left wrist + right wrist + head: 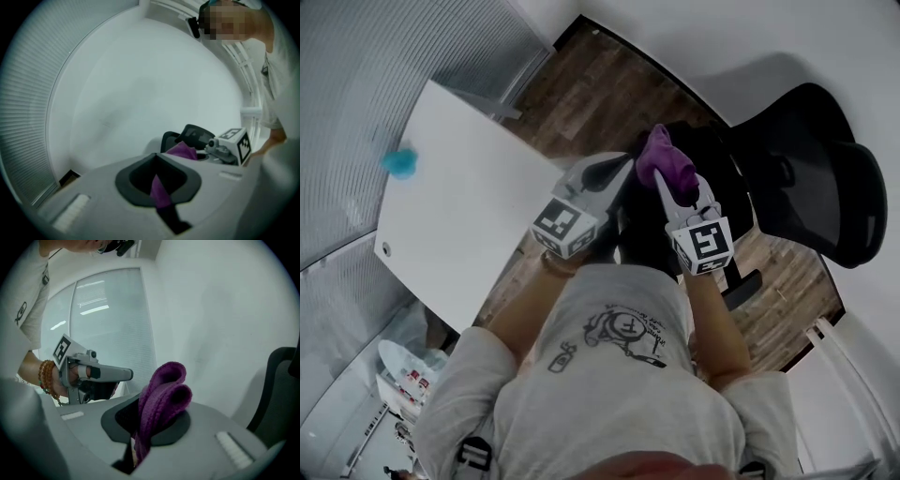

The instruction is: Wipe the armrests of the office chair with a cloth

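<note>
My right gripper (664, 183) is shut on a folded purple cloth (667, 159), held up in front of me over the black office chair (806, 169). In the right gripper view the cloth (164, 394) bulges out of the closed jaws of that gripper (136, 446). My left gripper (617, 169) hovers just left of the cloth, apart from it, jaws together. The left gripper view shows a thin purple sliver in the seam of this gripper (159, 180); I cannot tell what it is. Beyond it are the right gripper (199, 152), the cloth (183, 151) and the chair (197, 136).
A white table (459, 216) stands to my left with a small blue object (398, 162) near its far edge. The floor (581, 84) is wood. A plain white wall (712, 47) rises behind the chair (281, 390), with window blinds (356, 84) on the left.
</note>
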`<state>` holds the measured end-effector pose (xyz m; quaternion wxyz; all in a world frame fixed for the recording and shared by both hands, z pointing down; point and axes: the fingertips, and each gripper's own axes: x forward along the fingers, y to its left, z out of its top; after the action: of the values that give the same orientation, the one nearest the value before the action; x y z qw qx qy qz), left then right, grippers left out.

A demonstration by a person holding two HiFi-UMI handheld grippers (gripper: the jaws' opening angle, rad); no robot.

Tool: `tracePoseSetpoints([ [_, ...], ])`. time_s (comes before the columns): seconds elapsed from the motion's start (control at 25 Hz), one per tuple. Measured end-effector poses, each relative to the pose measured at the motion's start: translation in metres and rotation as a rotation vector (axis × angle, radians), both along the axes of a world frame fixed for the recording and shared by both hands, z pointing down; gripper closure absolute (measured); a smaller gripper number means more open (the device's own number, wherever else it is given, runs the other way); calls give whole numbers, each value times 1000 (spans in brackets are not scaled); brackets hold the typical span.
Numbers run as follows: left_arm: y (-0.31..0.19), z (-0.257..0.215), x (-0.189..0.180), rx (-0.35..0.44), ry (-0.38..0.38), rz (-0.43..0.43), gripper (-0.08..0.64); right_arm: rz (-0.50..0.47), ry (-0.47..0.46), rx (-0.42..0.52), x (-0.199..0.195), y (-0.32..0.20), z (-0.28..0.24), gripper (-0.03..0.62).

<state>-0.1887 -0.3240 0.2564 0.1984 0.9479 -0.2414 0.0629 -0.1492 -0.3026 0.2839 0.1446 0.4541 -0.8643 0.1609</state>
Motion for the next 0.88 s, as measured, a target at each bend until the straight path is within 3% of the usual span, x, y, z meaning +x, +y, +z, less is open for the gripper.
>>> tracePoseSetpoints([
  [0.56, 31, -114, 11, 114, 78, 50, 560, 16, -50, 177, 12, 21, -137, 566],
  [0.88, 44, -155, 32, 168, 98, 97, 560, 30, -77, 245, 25, 35, -191, 566],
])
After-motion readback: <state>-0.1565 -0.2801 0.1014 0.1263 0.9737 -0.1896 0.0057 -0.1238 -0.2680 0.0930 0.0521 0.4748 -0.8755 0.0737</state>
